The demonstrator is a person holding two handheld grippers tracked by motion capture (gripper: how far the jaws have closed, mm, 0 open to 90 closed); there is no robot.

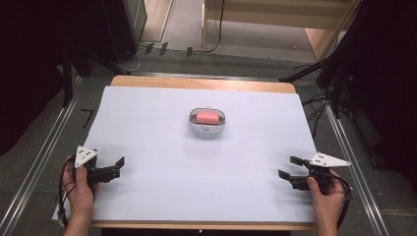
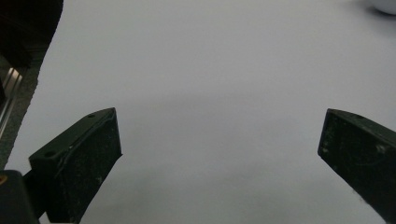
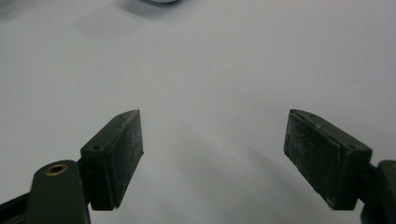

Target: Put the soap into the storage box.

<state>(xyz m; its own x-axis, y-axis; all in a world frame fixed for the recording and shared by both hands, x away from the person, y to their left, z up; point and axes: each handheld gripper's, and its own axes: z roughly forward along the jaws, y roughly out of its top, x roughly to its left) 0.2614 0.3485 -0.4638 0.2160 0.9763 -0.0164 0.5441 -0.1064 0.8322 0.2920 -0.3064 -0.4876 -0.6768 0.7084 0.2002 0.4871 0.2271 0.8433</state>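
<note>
A: While the pink soap (image 1: 207, 117) sits in its white dish (image 1: 193, 124) mid-sheet (image 1: 147, 123), both grippers idle near corners, well apart from it.

B: Left gripper (image 1: 116, 167), right gripper (image 1: 290, 167): released, nothing held. Risk, I judge: a one-sided grab slides or tips the light dish.

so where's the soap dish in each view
High view: the soap dish, pink bar inside, sits mid-table on the white sheet.
Left gripper view: a pale sliver at the top right corner.
Right gripper view: a pale sliver at the top edge, left of centre.
Shared landmark: the white sheet.
</note>
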